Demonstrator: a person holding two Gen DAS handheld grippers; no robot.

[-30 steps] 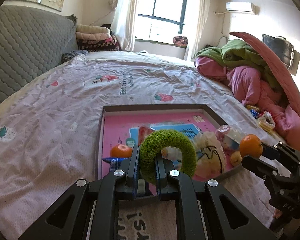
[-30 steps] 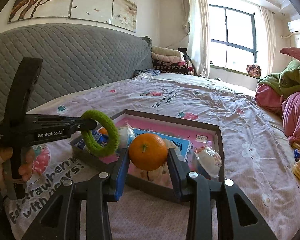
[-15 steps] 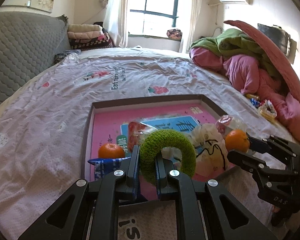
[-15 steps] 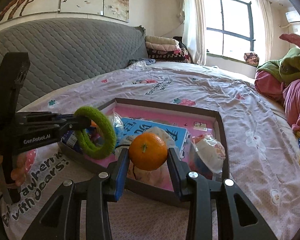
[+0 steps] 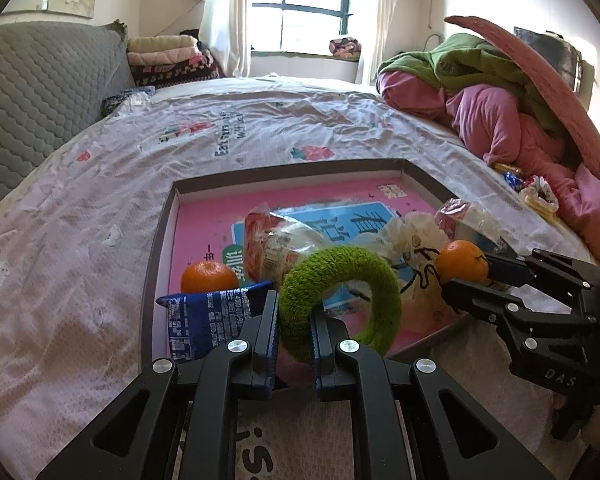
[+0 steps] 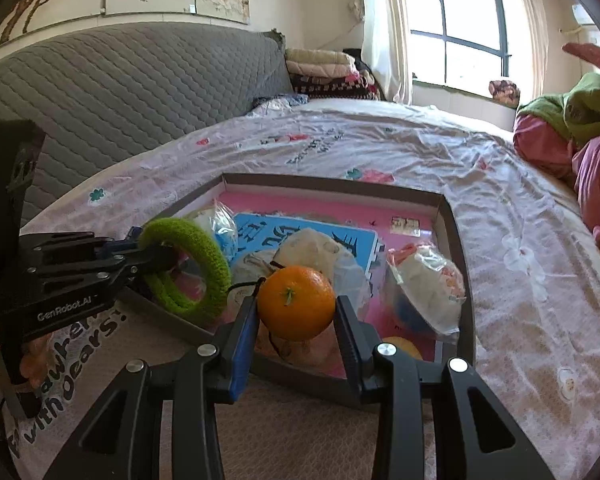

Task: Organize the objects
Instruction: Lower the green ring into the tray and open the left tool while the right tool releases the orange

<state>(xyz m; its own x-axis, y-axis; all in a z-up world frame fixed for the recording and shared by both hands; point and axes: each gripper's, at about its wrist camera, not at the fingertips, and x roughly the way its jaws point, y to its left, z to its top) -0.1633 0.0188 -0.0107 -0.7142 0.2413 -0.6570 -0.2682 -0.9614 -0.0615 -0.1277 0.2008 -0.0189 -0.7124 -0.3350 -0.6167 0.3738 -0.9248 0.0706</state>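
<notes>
My left gripper (image 5: 294,316) is shut on a fuzzy green ring (image 5: 364,276) and holds it over the near edge of a shallow pink-lined box (image 5: 162,232) on the bed. The ring also shows in the right wrist view (image 6: 204,256), as does the left gripper (image 6: 156,256). My right gripper (image 6: 296,312) is shut on an orange (image 6: 296,302) just above the box's near rim (image 6: 300,380). It shows at the right of the left wrist view (image 5: 460,280) with the orange (image 5: 462,261).
Inside the box lie a second orange (image 5: 209,277), a blue snack packet (image 5: 208,316), plastic-wrapped items (image 5: 276,240) (image 6: 424,284) and a white drawstring bag (image 6: 316,248). A pile of pink and green bedding (image 5: 500,112) lies at the right, a grey headboard (image 6: 120,88) at the left.
Both grippers have moved forward and down toward the box with their loads; the box now fills more of both views. Grips unchanged.
</notes>
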